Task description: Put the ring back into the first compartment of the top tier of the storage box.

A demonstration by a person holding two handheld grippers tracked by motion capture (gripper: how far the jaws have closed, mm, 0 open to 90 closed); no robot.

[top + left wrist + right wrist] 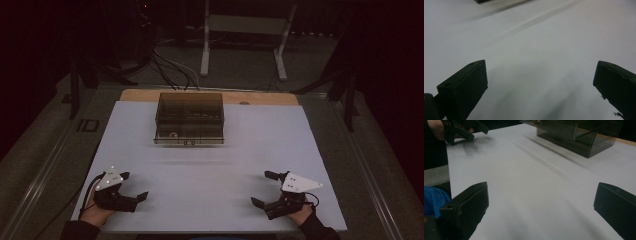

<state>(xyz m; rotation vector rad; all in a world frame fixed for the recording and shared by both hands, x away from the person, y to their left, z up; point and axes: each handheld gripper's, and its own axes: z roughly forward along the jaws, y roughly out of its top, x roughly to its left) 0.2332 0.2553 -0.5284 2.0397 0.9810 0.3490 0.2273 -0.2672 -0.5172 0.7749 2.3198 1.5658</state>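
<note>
A smoky transparent plastic box (pixel 189 118) with drawers stands at the far middle of the white sheet (pixel 210 165); small items show dimly inside. It also appears in the right gripper view (pixel 574 135) at the top. My left gripper (pixel 133 186) rests near the front left corner, open, with nothing between its jaws (pixel 541 82). My right gripper (pixel 264 189) sits near the front right, open and empty (pixel 541 202). The other hand's gripper (pixel 464 131) shows far off in the right gripper view.
The white sheet covers a wooden tabletop (pixel 145 95) whose far edge peeks out. Beyond the table, cables (pixel 170 67) and a metal stand (pixel 245 30) sit on the dark floor. A blue cloth (pixel 434 197) shows at the left of the right gripper view.
</note>
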